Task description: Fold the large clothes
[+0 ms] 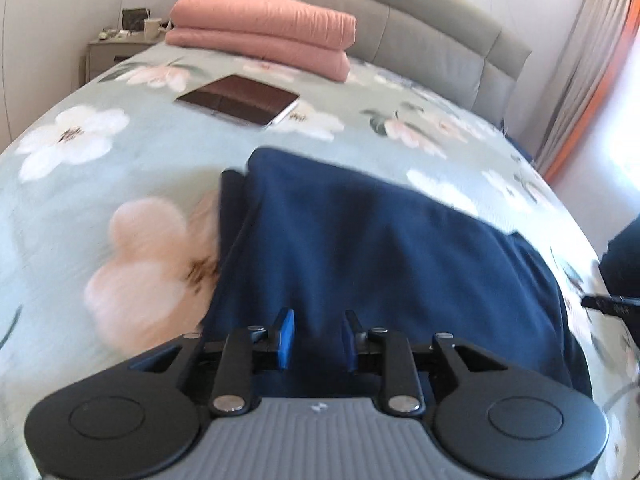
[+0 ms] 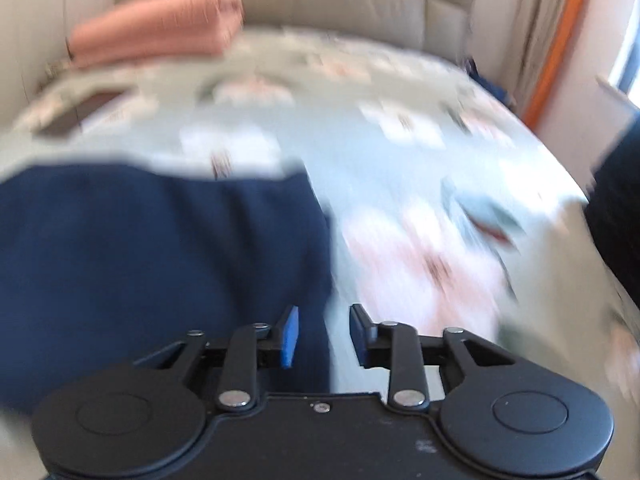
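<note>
Folding looks well advanced: the navy garment (image 1: pixel 360 248) is laid as a compact, layered rectangle on the floral bedspread (image 1: pixel 100 160), and perhaps a final fold or smoothing is left. Soft, matte knit is suggested, with rounded folded edges. The left gripper (image 1: pixel 318 338) and right gripper (image 2: pixel 324 334) are held narrowly parted above it, with nothing gripped; the right view is blurred

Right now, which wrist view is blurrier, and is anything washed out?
Right wrist view: heavy motion smear across the floral bedspread and pink quilt. Left wrist view: the tablet reads clearly; only the near bedspread is soft. Both: daylight blows out the right edge; fisheye curves the bed.
</note>
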The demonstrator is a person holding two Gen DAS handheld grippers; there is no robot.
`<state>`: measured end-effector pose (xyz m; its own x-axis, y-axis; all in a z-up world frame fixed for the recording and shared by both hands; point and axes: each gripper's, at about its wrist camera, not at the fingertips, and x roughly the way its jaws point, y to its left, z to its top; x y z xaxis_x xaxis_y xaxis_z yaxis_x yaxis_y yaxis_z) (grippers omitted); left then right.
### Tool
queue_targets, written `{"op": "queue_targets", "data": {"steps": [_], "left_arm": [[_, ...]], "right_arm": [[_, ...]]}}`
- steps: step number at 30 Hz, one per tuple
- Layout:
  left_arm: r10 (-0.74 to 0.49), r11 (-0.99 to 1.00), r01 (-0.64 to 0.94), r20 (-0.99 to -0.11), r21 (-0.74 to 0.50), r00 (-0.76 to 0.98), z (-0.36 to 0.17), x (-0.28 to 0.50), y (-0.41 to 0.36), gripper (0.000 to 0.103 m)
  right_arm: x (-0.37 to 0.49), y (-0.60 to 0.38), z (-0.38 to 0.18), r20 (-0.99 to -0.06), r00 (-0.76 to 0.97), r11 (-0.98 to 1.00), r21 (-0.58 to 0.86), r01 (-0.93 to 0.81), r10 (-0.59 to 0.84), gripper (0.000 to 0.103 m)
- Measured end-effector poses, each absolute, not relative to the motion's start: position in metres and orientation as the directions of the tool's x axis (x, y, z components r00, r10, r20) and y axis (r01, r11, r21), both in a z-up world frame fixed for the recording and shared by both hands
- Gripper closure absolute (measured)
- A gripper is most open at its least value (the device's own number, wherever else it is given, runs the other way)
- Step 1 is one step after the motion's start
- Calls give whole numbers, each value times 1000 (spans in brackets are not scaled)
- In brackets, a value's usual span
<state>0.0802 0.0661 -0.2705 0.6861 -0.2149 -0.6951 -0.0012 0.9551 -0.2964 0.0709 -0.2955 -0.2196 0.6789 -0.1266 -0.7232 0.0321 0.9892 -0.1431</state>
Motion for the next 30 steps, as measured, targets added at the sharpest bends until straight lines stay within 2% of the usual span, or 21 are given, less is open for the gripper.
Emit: {"op": "queue_targets", "data": {"steps": [3, 5, 6, 7, 9, 11, 13, 15, 17, 18, 19, 21, 24, 27, 30], "left_arm": [[-168, 972, 0, -695, -235, 700, -289, 100, 52, 74], [-74, 991, -28, -712, -130, 699, -312, 102, 48, 82], [-76, 991, -20, -699, -129, 711, -321, 92, 54, 87], [-91, 987, -26, -693, -157, 715, -326, 80, 61, 97], [-132, 969, -56, -700, -239, 702, -330, 55, 79, 99], [-122, 965, -90, -727, -245, 675, -329, 37, 89, 100], [-103, 966, -114, -750, -232, 654, -321, 24, 96, 99], [-85, 968, -129, -766, -215, 638, -307, 16, 99, 96], [-80, 966, -136, -760, -218, 645, -293, 11, 102, 87], [-82, 962, -147, -756, -231, 650, -288, 9, 104, 78], [-88, 954, -163, -753, -252, 652, -283, 5, 107, 69], [-127, 921, -201, -745, -334, 655, -280, -1, 113, 62], [-234, 835, -260, -740, -485, 631, -288, -7, 117, 55], [-270, 811, -285, -759, -511, 593, -304, -10, 114, 53], [-290, 791, -297, -755, -536, 588, -317, -11, 115, 53]], "right_arm": [[103, -272, -247, -739, 652, 979, -201, 24, -168, 66], [107, -276, -279, -796, 565, 970, -242, 31, -217, 67], [92, -283, -284, -785, 582, 971, -238, 32, -211, 64], [76, -287, -282, -771, 602, 969, -244, 27, -211, 54], [50, -296, -275, -799, 555, 967, -251, 40, -231, 44], [25, -308, -272, -831, 511, 973, -225, 51, -219, 44], [9, -305, -269, -848, 473, 963, -269, 6, -240, 43], [-1, -293, -256, -844, 463, 946, -322, -36, -270, 45], [-17, -276, -239, -841, 497, 951, -297, -88, -216, 47], [-22, -264, -227, -846, 510, 961, -250, -120, -156, 39], [-24, -252, -217, -847, 521, 967, -210, -144, -107, 25], [-27, -224, -202, -831, 556, 969, -153, -192, -21, 25], [-25, -190, -193, -804, 593, 959, -129, -253, 48, 25], [-24, -177, -193, -783, 618, 957, -125, -261, 66, 27], [-30, -173, -199, -737, 675, 944, -191, -271, 45, 27]]}}
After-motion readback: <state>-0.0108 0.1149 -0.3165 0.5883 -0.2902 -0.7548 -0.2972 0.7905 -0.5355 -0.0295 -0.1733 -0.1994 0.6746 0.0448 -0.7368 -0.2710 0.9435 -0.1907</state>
